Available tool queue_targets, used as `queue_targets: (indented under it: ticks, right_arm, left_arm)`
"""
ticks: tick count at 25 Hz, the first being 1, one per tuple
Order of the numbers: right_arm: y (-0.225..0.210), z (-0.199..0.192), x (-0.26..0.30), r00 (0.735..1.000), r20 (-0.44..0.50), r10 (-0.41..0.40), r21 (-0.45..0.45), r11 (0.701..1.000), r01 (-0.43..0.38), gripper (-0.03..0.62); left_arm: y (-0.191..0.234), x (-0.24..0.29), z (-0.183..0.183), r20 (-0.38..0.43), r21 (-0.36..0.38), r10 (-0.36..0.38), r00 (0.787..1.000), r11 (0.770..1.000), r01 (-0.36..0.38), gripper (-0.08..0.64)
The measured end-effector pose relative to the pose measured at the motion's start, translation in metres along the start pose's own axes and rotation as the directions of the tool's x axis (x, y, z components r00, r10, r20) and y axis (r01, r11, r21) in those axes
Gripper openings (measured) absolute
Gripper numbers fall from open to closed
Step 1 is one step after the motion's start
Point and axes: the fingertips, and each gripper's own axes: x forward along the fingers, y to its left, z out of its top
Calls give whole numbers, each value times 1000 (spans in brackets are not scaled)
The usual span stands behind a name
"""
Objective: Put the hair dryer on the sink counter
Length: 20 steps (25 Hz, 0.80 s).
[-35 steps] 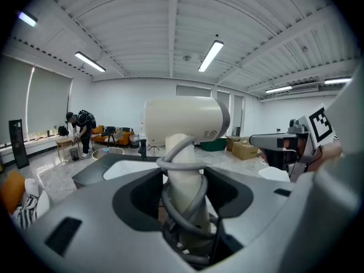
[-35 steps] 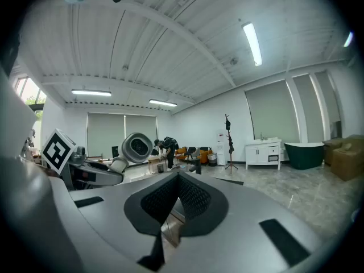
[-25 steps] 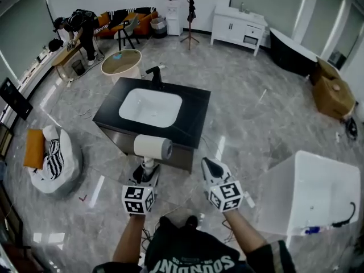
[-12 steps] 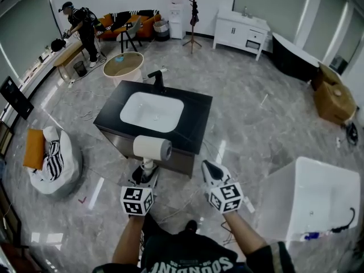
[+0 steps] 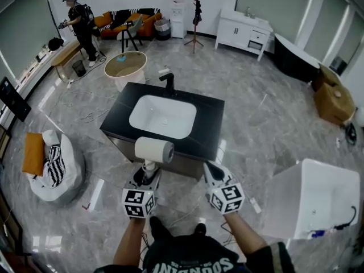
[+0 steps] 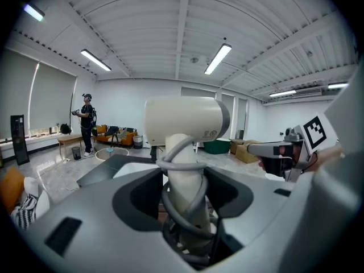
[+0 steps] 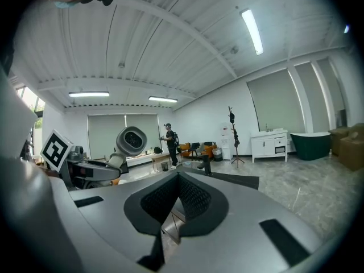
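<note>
The white hair dryer [image 5: 153, 150] stands upright in my left gripper [image 5: 145, 177], whose jaws are shut on its handle. In the left gripper view its barrel [image 6: 183, 120] points right, and the grey cord is wound round the handle [image 6: 185, 193]. It hangs just in front of the black sink counter [image 5: 208, 131], near the front edge, with the white basin [image 5: 162, 116] and black faucet [image 5: 169, 81] beyond. My right gripper [image 5: 211, 168] floats to the right of the dryer, shut and empty; its pads [image 7: 187, 195] meet.
A white tub-like box [image 5: 313, 195] stands at the right. A beanbag [image 5: 54, 166] lies on the floor at the left. Behind the counter are a round tub [image 5: 125, 65], a coat stand [image 5: 197, 13] and a white cabinet [image 5: 244, 27]. A person [image 5: 77, 20] stands far left.
The counter has shifted right and a little nearer in the head view. Both grippers keep their pose, with the dryer still held. The person at the back has straightened up.
</note>
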Motion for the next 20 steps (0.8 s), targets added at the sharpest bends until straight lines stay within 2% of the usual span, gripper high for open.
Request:
queue_targets:
  ticks: [11, 20]
  right_arm:
    - [96, 4, 94, 999, -13, -38, -13, 999, 38, 0]
    - [137, 14, 148, 998, 11, -59, -5, 998, 60, 0]
  left_arm:
    - [129, -13, 2, 3, 19, -58, 998, 998, 58, 219]
    - [199, -17, -6, 0, 6, -80, 997, 997, 80, 219]
